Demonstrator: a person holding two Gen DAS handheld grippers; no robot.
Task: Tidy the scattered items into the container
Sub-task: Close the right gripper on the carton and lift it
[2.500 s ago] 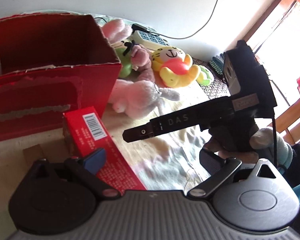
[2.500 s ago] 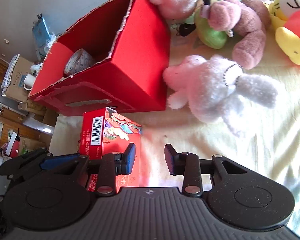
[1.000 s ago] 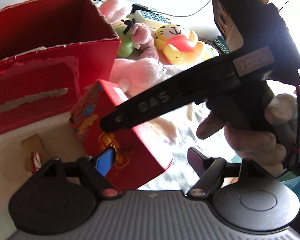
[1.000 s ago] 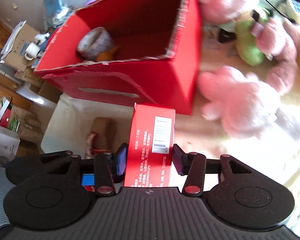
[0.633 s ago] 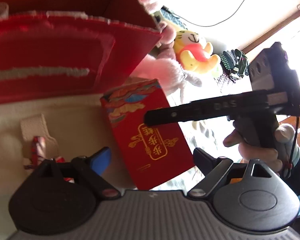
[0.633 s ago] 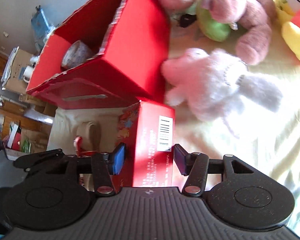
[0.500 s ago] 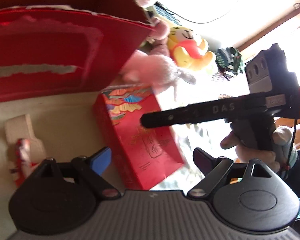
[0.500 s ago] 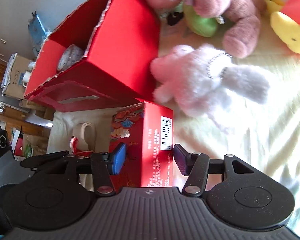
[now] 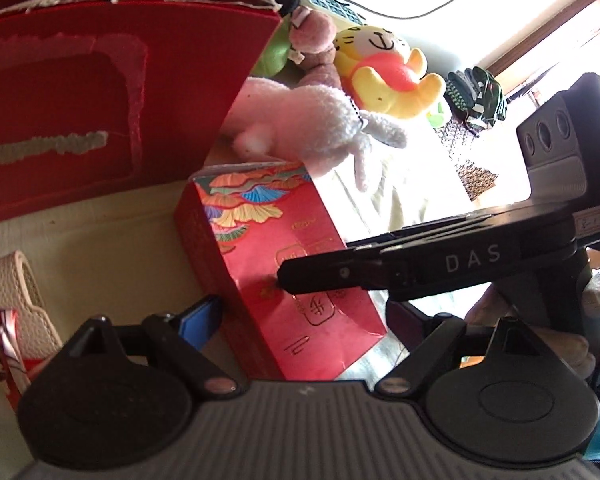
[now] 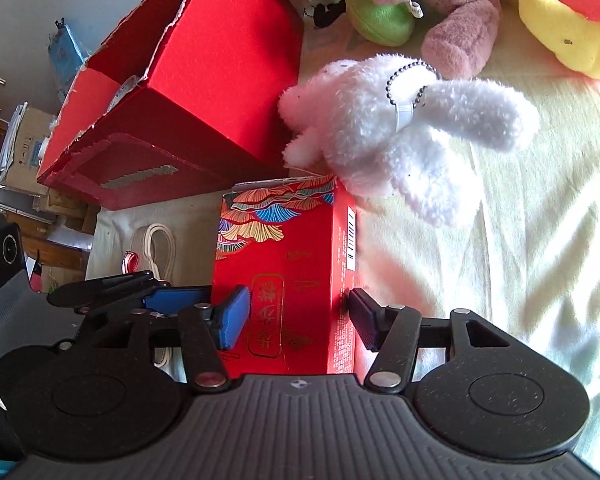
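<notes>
A small red gift box [image 10: 292, 280] with gold print and fan patterns lies on the cloth in front of the big open red container [image 10: 204, 80]. My right gripper [image 10: 296, 312] has its jaws around the box's near end, the pads close to both sides. In the left wrist view the same gift box [image 9: 284, 264] lies between the wide-open jaws of my left gripper [image 9: 304, 320], with the right gripper's finger [image 9: 380, 272] across its top. The container [image 9: 100, 100] stands just behind it.
A white-pink plush rabbit [image 10: 400, 128] lies against the box's far end. A pink bear [image 10: 440, 20], a green toy [image 10: 380, 20] and a yellow tiger [image 9: 384, 68] lie beyond. A beige strap [image 9: 16, 292] lies left. The cloth-covered table extends right.
The right gripper took hold of the small red box, lifted and turned it, then brought it back down on the cloth near the rabbit. The left gripper has come closer around it.
</notes>
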